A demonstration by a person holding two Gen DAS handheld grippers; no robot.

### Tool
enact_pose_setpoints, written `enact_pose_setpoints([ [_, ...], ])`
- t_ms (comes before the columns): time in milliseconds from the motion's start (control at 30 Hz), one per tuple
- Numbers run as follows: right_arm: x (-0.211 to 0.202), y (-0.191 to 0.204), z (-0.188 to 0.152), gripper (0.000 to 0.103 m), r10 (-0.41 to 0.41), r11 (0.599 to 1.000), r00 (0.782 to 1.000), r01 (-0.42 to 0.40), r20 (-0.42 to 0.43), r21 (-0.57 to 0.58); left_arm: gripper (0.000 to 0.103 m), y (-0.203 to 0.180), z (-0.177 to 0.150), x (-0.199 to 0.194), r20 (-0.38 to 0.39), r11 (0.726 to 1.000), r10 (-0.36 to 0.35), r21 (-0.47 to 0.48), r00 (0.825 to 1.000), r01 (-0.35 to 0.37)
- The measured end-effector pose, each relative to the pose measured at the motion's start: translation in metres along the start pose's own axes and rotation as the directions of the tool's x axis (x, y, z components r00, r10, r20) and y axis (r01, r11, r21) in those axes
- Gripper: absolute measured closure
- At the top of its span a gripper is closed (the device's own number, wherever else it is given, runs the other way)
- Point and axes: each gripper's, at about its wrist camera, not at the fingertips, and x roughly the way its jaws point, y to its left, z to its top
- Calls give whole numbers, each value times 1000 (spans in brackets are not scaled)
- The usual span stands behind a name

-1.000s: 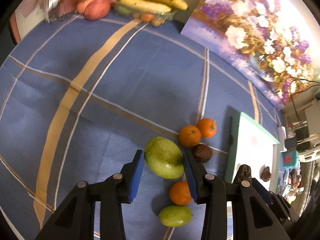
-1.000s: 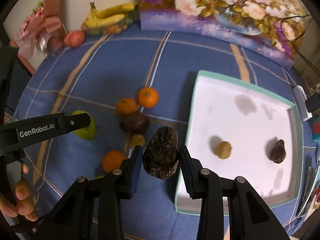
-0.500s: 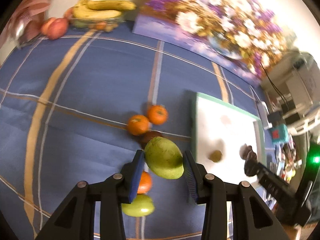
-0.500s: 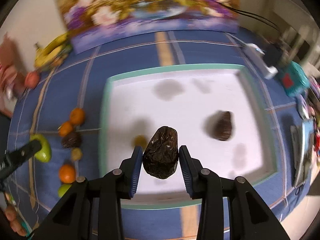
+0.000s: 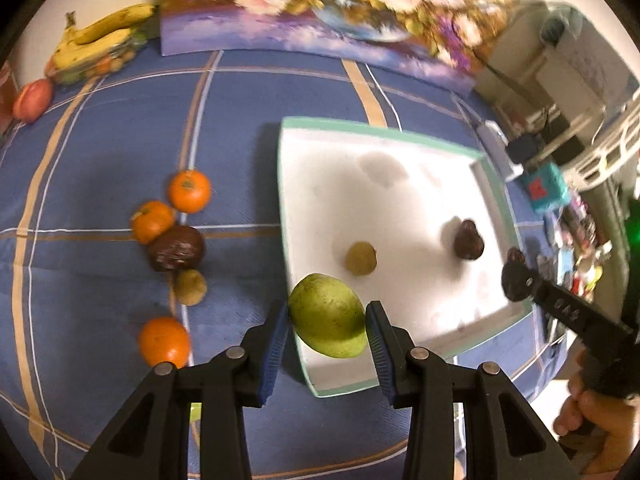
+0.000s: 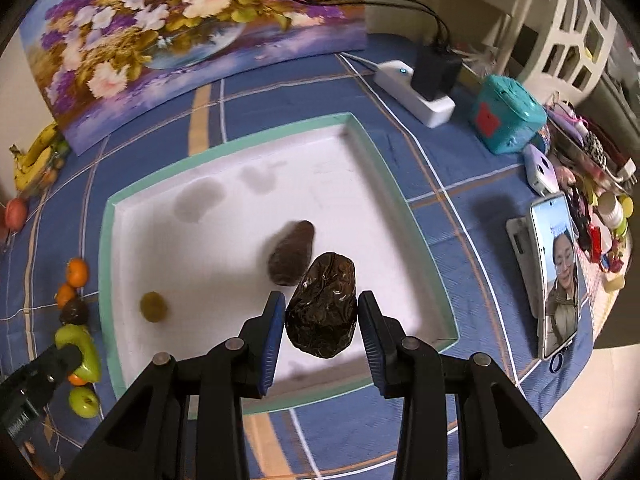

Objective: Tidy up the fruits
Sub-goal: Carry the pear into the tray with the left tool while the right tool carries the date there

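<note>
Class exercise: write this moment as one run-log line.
left gripper: shut on mango, at tray edge | right gripper: shut on dark fruit, over tray | tray: two fruits inside

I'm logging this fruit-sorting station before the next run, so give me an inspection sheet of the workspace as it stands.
Surface: blue plaid tablecloth.
Job's things: white tray holds two fruits; three oranges on cloth.
Clutter: phone, teal box, trinkets at the right edge.
Grippers: left tool shut on green mango; right tool shut on dark wrinkled fruit.
Cables: power strip, black leads.
Surroundings: flower painting, bananas.
</note>
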Motion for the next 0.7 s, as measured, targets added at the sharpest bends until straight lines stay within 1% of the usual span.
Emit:
enact_pose_setpoints([
  [67,2,-3,0,64,2,1000,1000,-2,-4,-4,61,-5,-2,9,-20,1000,19,13,1000,-18],
  [200,7,-5,-1,64,-9,1000,1000,9,-14,-8,61,-9,-4,19,-37,999,38,33,999,-37],
  [300,21,-5,-5,64,-17,1000,998,16,-59,-6,61,-12,-5,22,-30,997,61,52,998,-59],
  [467,41,-6,-12,64,-19,1000,993,19,-116,-5,61,-11,-5,20,-22,996,64,56,998,-63],
  [700,40,-7,-13,64,-23,1000,994,22,-111,-10,61,-14,-3,23,-20,996,64,64,998,-63],
])
